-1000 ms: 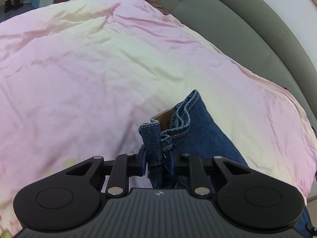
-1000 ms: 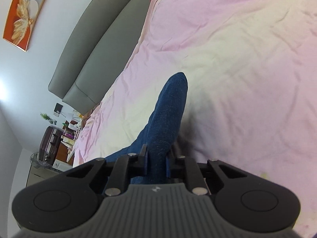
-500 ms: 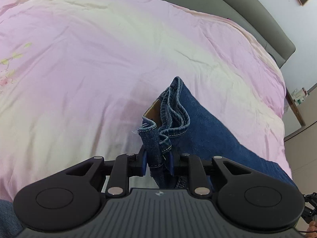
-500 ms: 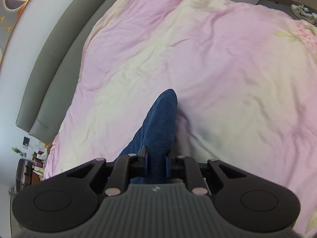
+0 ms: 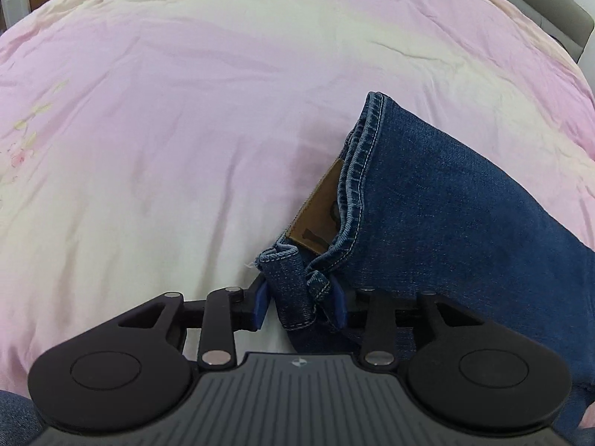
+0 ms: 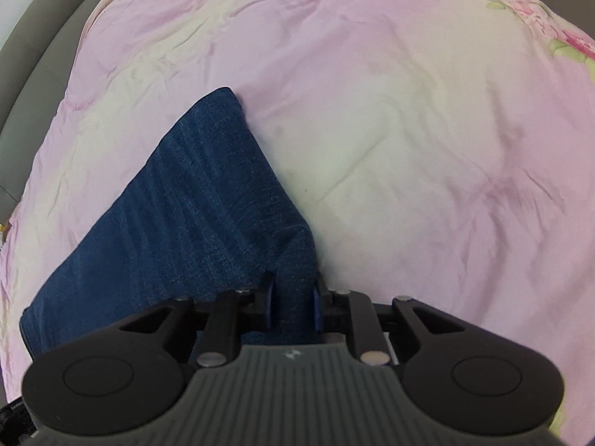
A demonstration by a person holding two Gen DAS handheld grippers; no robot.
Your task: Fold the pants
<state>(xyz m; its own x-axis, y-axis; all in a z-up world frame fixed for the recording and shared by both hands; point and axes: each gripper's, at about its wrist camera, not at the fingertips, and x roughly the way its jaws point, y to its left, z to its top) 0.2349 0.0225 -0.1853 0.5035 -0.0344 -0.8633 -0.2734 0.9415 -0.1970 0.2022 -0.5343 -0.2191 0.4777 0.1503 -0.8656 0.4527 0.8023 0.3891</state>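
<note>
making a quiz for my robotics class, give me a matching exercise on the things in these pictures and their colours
Things:
1. jeans
2. bedspread
3. waistband patch
4. headboard

Colours:
a. grey
b. tan brown
c. dark blue
d. pink and cream

Pairs: 1-c, 2-d, 3-b, 4-a

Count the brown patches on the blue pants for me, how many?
1: a brown patch at the waistband of the jeans, just beyond the left gripper. Others may be hidden in folds.
</note>
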